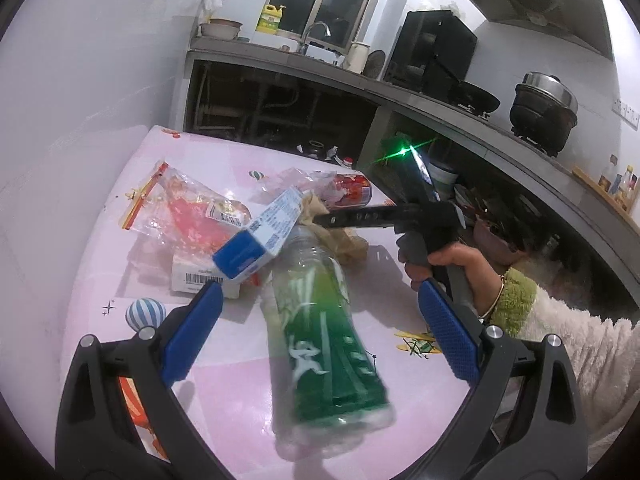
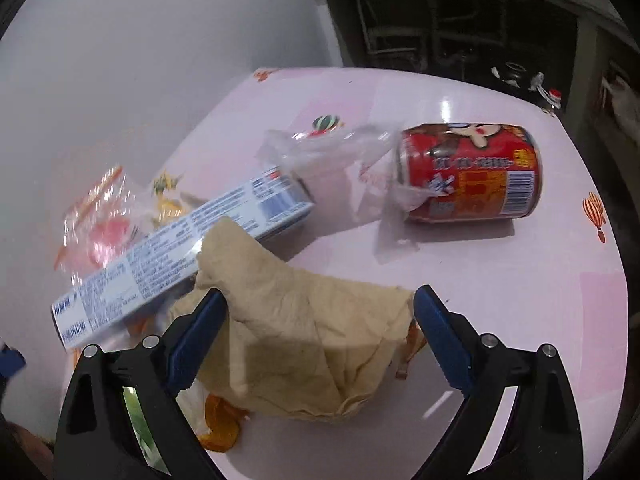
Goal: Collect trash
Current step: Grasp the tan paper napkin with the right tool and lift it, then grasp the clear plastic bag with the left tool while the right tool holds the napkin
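Left gripper spread wide around a green-labelled bottle lying on the pink table; right gripper spread around crumpled brown paper; red can farther right.

Left gripper wide open w/ green-label bottle btwn fingers (lying flat); blue carton resting on its neck.
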`<state>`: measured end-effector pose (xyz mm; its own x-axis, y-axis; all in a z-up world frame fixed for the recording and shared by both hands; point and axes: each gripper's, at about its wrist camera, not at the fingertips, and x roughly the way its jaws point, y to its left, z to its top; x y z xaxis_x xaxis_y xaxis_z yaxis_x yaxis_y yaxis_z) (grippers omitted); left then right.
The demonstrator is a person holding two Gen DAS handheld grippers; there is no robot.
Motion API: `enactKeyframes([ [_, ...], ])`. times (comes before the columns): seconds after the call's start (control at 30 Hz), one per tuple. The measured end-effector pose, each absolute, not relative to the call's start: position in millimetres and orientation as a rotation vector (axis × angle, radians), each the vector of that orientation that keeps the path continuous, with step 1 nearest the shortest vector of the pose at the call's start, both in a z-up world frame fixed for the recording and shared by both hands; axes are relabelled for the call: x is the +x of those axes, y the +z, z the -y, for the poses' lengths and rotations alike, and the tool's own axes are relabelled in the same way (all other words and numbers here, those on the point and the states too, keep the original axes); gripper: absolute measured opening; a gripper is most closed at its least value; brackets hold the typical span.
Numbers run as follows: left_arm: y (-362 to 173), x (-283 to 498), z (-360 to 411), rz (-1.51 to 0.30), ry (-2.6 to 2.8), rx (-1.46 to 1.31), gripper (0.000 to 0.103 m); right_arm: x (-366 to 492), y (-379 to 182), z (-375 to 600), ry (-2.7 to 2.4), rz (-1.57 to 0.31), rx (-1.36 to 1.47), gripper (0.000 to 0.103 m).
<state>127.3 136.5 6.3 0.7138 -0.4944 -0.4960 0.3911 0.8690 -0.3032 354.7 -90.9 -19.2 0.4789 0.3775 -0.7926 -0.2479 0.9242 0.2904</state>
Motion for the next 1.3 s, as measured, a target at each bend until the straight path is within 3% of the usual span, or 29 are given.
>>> enactKeyframes([
  [0.3,-5.0,134.5,-132.1,-0.633,-0.524,-0.202,0.094,369.3,-40.5,73.9,0.306,-1.048,-0.028,0.075],
  [0.47,-9.9,132.3,-132.0,-0.651,-0.530,-0.204,0.094,360.7,-39.2,68.7,0.306,-1.057,-0.054,0.033],
  [0.63,-21.3,136.2,-129.3,-0.712,-0.520,-0.192,0.094,341.5,-38.4,87.7,0.270,-1.089,0.034,0.017],
  [0.7,-27.0,139.1,-126.8,-0.747,-0.510,-0.187,0.093,327.1,-38.4,99.2,0.247,-1.101,0.077,0.016],
  [0.93,-48.8,148.8,-118.4,-0.880,-0.508,-0.226,0.076,263.3,-37.7,132.7,0.180,-1.122,0.179,0.013],
  [1.3,-11.5,145.2,-109.5,-0.782,-0.505,-0.143,0.075,195.1,-39.8,161.6,0.120,-1.096,0.269,0.013],
])
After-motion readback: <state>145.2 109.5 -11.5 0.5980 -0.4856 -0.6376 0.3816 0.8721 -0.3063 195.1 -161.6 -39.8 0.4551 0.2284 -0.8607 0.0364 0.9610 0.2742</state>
